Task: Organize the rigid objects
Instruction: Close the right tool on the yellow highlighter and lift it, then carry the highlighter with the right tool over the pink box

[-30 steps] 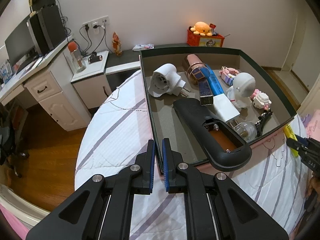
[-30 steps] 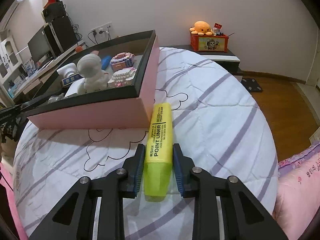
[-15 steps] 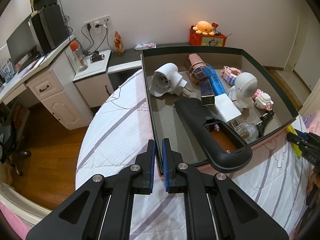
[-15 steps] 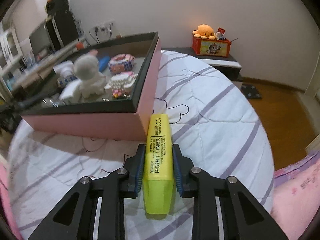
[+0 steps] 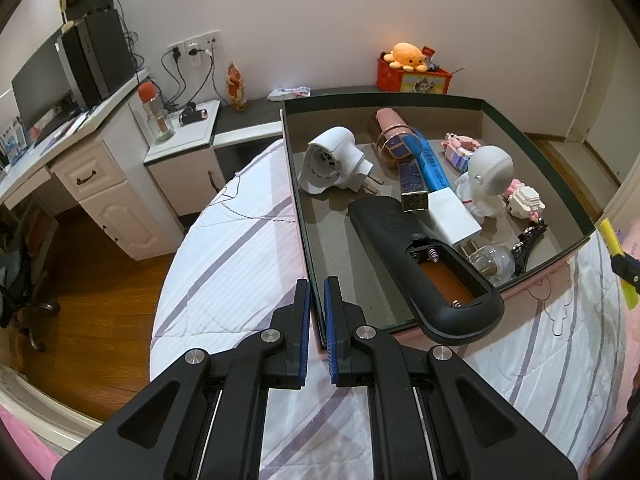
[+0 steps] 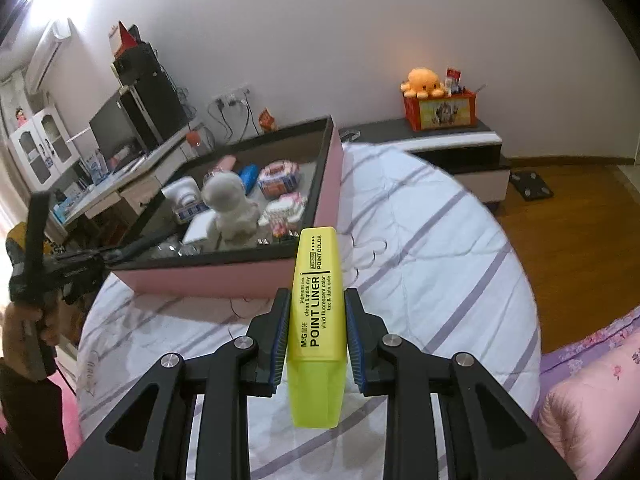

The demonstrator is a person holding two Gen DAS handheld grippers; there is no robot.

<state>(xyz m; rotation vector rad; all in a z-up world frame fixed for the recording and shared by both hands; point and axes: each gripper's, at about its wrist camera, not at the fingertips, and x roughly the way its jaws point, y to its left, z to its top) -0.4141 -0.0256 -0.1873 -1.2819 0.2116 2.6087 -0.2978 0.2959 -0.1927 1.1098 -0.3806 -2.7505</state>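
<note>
My right gripper (image 6: 316, 300) is shut on a yellow highlighter (image 6: 316, 312) and holds it in the air above the bed, near the pink box's front right corner. The highlighter also shows at the right edge of the left wrist view (image 5: 618, 256). The pink box (image 6: 224, 278) with a dark rim holds several objects: a white astronaut figure (image 5: 486, 178), a white plug adapter (image 5: 332, 160), a black remote (image 5: 420, 264) overhanging the near rim, a blue pen (image 5: 430, 164). My left gripper (image 5: 316, 304) is shut and empty, at the box's near left corner.
The box lies on a white quilt with purple stripes (image 6: 432, 240). A white desk with a monitor (image 5: 80, 152) stands left. A low dark shelf carries a red box with an orange plush (image 6: 436, 100). Pink bedding (image 6: 592, 380) lies at right. Wooden floor surrounds the bed.
My right gripper has lifted the highlighter up off the quilt and tilted upward, so more of the room shows. My left gripper has stayed shut and nearly still.
</note>
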